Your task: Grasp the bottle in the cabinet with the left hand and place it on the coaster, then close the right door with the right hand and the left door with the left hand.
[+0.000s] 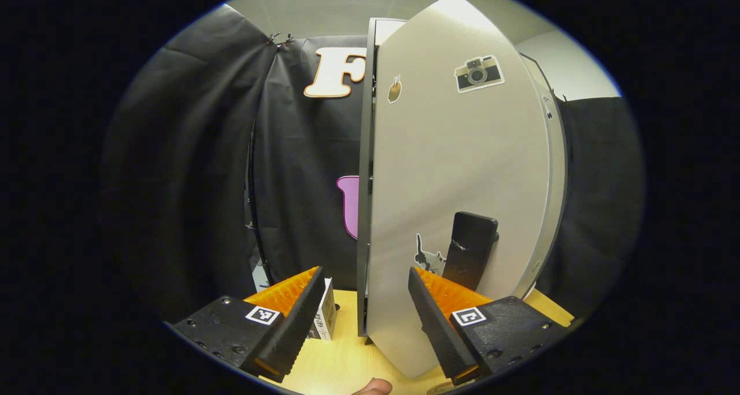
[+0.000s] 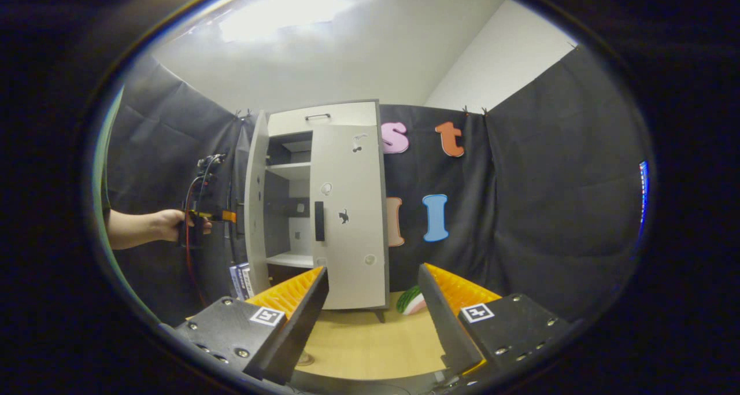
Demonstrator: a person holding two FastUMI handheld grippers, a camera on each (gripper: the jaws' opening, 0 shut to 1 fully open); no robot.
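Two fingers of the left gripper (image 1: 364, 320) stand spread wide in the left gripper view, nothing between them but the lower edge of the left door (image 1: 457, 198), which stands tall and upright, its outer face turned toward the camera. Its dark handle (image 1: 469, 249) runs vertically, low on the panel, just above the right finger. A camera sticker (image 1: 478, 73) sits near the top. A small box (image 1: 325, 315) rests on the wooden table (image 1: 341, 360) beside the left finger.

Over to the right gripper view: the right gripper (image 2: 373, 320) is gaping too, empty, held back from the cabinet (image 2: 324, 210). The right door (image 2: 350, 216) lies flat against the front; the other swings outward, shelves visible between. A hand (image 2: 167, 224) holds the far gripper against that swung door. A watermelon-slice toy (image 2: 411, 301) lies on the table.
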